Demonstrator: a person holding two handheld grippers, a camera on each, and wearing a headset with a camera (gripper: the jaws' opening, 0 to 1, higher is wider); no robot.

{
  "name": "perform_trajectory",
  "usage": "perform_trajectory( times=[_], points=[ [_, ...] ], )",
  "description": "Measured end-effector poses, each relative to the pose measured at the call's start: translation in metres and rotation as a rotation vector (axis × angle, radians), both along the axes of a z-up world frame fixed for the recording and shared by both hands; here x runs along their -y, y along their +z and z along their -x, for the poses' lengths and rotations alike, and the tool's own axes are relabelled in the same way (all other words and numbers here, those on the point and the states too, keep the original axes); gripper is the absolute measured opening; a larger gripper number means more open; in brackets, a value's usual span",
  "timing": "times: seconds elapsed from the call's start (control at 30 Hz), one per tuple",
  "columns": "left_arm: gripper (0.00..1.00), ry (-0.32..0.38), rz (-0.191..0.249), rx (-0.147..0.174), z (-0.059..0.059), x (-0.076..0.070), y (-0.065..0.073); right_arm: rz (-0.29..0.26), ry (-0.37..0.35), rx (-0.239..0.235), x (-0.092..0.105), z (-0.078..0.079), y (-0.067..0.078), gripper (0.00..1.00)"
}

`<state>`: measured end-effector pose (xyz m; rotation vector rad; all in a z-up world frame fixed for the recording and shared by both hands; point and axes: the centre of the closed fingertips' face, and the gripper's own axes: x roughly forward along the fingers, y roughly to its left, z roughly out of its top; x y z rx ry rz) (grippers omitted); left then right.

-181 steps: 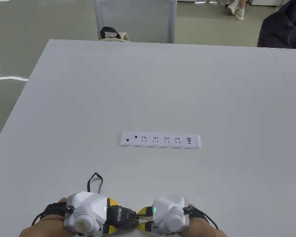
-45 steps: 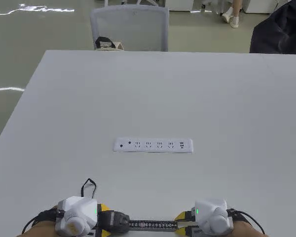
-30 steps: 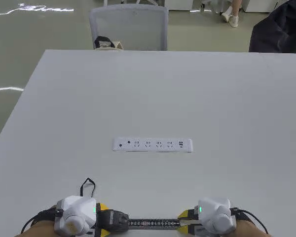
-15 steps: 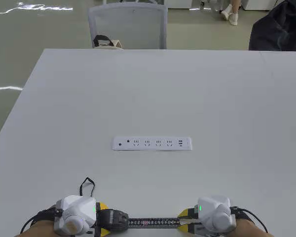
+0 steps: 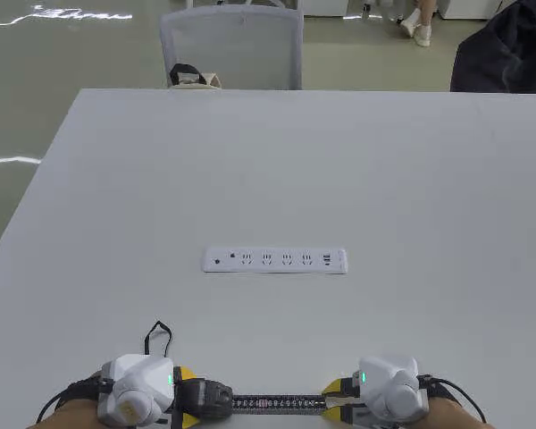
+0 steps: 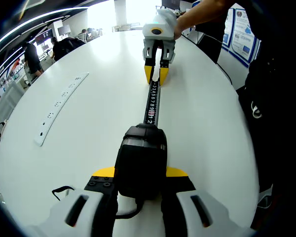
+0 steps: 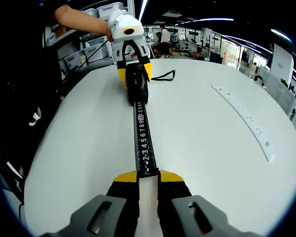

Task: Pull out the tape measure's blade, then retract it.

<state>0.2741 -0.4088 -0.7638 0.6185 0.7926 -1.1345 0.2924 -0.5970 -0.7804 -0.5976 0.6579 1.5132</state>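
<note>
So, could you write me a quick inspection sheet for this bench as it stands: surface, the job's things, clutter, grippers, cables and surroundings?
Surface: white table, flat and plain.
Job's things: black tape measure near the front edge, its blade pulled out and stretched straight between the two grippers.
Clutter: one white power strip lying mid-table, nothing plugged in.
Grippers: left gripper closed on the tape measure's body; right gripper closed on the blade's end.
Cables: a thin black cord loop on the table beside the left gripper; no lead seen from the power strip.
Surroundings: grey chair at the far edge, a bag beside it.
</note>
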Motion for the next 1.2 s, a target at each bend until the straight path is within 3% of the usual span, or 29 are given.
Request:
perform_trajectory(
  times=[1.2],
  points=[
    [0.29, 0.005, -0.001, -0.007, 0.0001, -0.0004, -0.0001, -0.036, -0.045, -0.021, 0.0055, -0.0011, 0.0030, 0.09]
  ],
)
